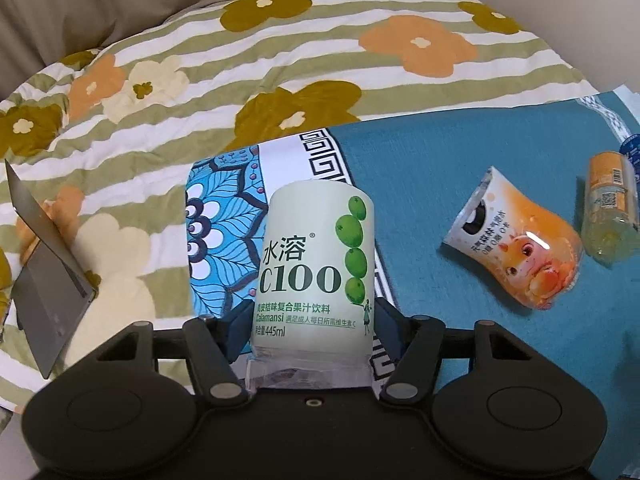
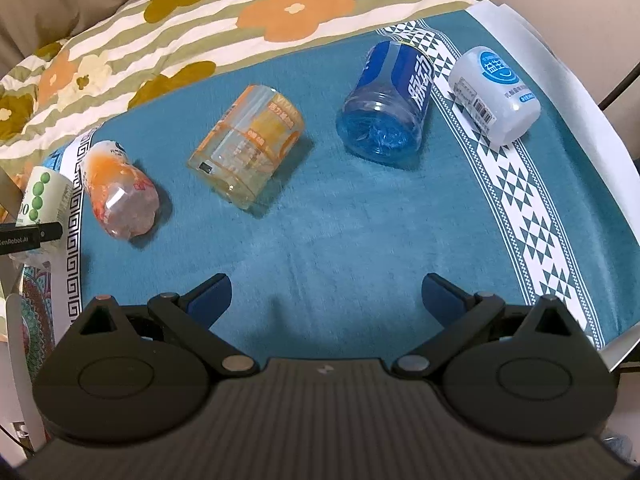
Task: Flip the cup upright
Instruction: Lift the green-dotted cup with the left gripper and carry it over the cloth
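Note:
My left gripper (image 1: 310, 326) is shut on a pale green C100 cup (image 1: 316, 264), made from a cut bottle, holding it by its sides near its clear lower end. The same cup shows at the far left of the right wrist view (image 2: 42, 196), with the left gripper's finger across it. My right gripper (image 2: 326, 300) is open and empty above the teal cloth (image 2: 320, 240). Lying on their sides are an orange cartoon cup (image 1: 520, 240) (image 2: 120, 192), a yellow-orange clear cup (image 2: 248, 144) (image 1: 608, 208), a blue cup (image 2: 388, 100) and a white cup (image 2: 496, 92).
A flowered striped quilt (image 1: 200, 80) covers the bed behind the cloth. A grey tablet-like device (image 1: 48, 280) stands propped at the left. The cloth has a white patterned border (image 2: 516, 184) at the right and a Greek-key border (image 1: 320, 152) at the left.

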Available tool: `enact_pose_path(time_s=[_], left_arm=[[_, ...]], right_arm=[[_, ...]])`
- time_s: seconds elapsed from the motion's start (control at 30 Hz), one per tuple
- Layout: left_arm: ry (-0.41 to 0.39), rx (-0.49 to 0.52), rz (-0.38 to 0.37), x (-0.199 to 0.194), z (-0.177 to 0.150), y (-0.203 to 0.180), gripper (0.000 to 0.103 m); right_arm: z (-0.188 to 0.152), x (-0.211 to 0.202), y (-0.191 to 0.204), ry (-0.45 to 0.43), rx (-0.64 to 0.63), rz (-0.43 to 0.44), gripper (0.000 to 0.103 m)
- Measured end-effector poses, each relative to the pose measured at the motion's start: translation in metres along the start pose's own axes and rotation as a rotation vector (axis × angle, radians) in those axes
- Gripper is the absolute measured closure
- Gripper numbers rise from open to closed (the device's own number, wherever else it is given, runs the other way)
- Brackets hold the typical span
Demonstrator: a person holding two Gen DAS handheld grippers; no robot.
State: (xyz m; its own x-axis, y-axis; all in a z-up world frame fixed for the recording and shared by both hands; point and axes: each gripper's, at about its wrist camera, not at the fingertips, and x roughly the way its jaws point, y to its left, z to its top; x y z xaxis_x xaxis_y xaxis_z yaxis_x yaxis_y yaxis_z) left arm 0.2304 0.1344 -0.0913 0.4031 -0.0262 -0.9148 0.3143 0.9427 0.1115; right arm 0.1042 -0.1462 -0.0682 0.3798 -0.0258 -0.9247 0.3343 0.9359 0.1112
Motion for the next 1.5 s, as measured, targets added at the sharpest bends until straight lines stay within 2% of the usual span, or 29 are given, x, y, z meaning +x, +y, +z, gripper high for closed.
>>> enact_pose_path(time_s=[0.2, 0.47, 0.7, 0.87, 1.03, 1.23, 1.5], left_arm=[[-0.025, -0.017, 0.019, -0.016, -0.006, -0.011, 0.036], [-0.077, -0.087, 0.045, -0.062, -0.019, -0.039, 0.036], [-0.145, -0.179, 0.073, -0.112, -0.035, -0.087, 0.035], [-0.166, -0.232, 0.077, -0.129, -0.050, -0.132, 0.035], [-0.147, -0.273, 0.058, -0.127, -0.060, -0.179, 0.035], [-0.103, -0.267, 0.008, -0.101, -0.062, -0.229, 0.035], [-0.046, -0.258, -0.022, -0.062, -0.067, -0.264, 0.035]], right_arm=[[0.003, -0.009, -0.007, -0.016, -0.015, 0.020, 0.000], [0.007, -0.034, -0.034, -0.055, -0.064, 0.062, 0.000], [0.006, -0.057, -0.078, -0.075, -0.142, 0.107, 0.000], [0.000, -0.065, -0.111, -0.087, -0.208, 0.137, 0.000], [-0.003, -0.061, -0.138, -0.071, -0.272, 0.163, 0.000], [-0.010, -0.047, -0.159, -0.030, -0.293, 0.161, 0.000], [-0.021, -0.026, -0.175, 0.026, -0.288, 0.130, 0.000]])
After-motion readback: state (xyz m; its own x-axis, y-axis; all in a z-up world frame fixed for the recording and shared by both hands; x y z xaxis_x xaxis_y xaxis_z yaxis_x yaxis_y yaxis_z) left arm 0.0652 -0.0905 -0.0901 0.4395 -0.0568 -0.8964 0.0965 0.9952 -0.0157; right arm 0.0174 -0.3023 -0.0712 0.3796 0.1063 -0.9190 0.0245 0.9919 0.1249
